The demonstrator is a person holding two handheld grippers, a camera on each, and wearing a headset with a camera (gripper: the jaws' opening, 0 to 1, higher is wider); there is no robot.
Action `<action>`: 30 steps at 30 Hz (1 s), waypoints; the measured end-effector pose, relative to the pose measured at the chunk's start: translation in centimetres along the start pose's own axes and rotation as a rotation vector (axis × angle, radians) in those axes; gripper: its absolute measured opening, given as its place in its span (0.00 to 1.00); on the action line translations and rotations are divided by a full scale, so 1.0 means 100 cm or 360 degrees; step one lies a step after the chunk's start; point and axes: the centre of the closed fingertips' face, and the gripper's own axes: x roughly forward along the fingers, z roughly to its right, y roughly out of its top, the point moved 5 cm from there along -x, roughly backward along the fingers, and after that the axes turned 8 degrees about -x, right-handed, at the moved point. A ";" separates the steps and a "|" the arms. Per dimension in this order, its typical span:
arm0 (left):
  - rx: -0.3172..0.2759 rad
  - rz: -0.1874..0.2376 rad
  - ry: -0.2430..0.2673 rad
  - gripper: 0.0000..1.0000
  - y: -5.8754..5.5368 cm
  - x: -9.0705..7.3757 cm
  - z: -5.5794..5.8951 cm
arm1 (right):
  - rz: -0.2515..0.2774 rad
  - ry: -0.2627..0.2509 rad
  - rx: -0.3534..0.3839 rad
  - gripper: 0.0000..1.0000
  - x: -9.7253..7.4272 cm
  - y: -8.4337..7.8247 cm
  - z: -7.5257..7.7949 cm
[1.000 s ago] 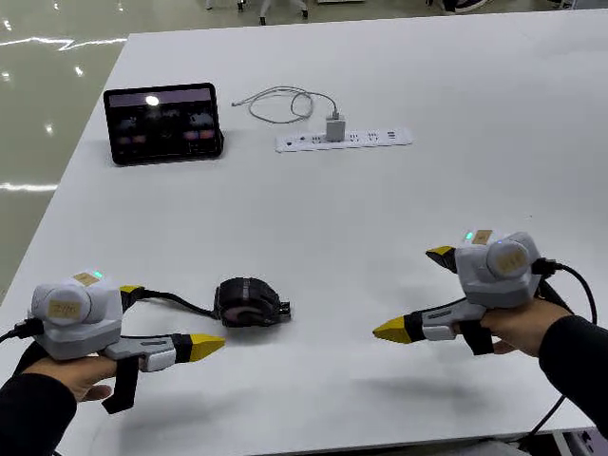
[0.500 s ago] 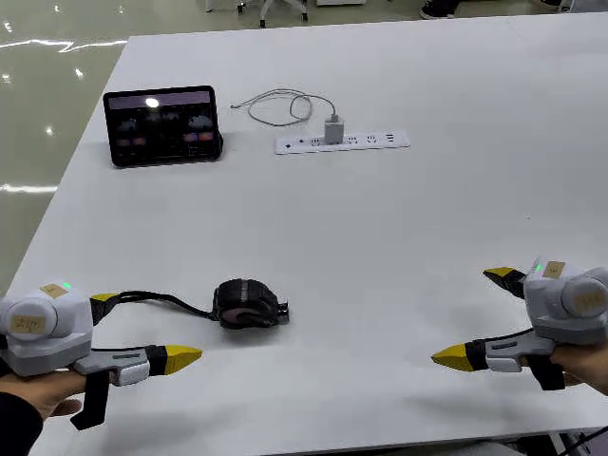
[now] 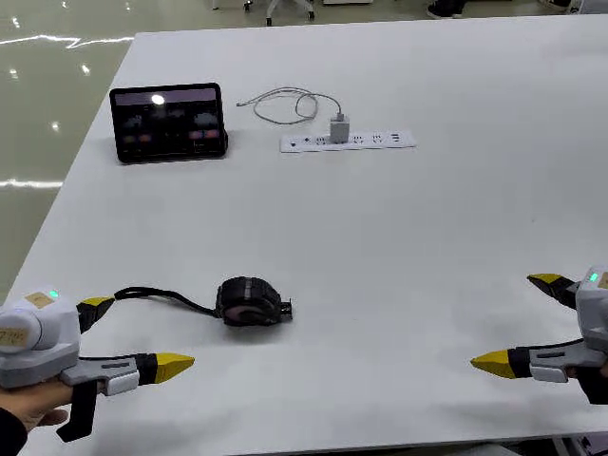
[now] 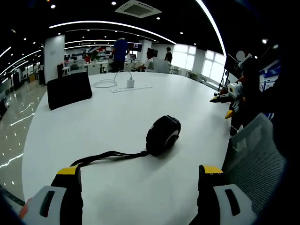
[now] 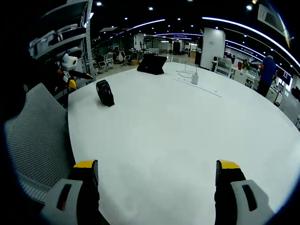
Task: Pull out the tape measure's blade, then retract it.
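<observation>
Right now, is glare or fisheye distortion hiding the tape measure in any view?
No. Head view: tape measure sharp under even light, glare only on the tablet screen and floor. Left gripper view: table edge bowed by the fisheye, tape measure clear. Right gripper view: it sits small and dark, but distinct.

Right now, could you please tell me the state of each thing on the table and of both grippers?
Tape measure: blade retracted, lying free, strap stretched towards the left gripper.
Left gripper: open, empty.
Right gripper: open, empty.
Tablet: propped up, screen lit.
Charger: plugged into the power strip.
</observation>
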 end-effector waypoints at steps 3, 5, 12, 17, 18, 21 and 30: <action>0.0033 -0.0012 0.0011 1.00 -0.001 -0.003 0.001 | -0.0012 -0.0007 -0.0004 1.00 -0.004 -0.004 0.002; 0.0033 -0.0012 0.0014 1.00 -0.001 -0.005 0.000 | -0.0016 -0.0005 -0.0003 1.00 -0.007 -0.007 0.003; 0.0076 -0.0032 0.0059 1.00 0.003 -0.007 -0.005 | -0.0020 -0.0019 0.0015 1.00 -0.015 -0.009 0.008; 0.0035 -0.0036 0.0014 1.00 0.006 -0.006 -0.005 | -0.0047 -0.0024 0.0004 1.00 -0.020 -0.015 0.011; 0.0009 -0.0047 -0.0005 1.00 0.006 -0.006 -0.004 | -0.0046 -0.0027 0.0003 1.00 -0.021 -0.015 0.011; 0.0015 -0.0024 0.0001 1.00 0.010 -0.006 -0.004 | -0.0044 -0.0035 0.0008 1.00 -0.021 -0.017 0.012; 0.0008 -0.0020 -0.0022 1.00 0.013 -0.006 -0.002 | -0.0037 -0.0030 0.0016 1.00 -0.021 -0.016 0.010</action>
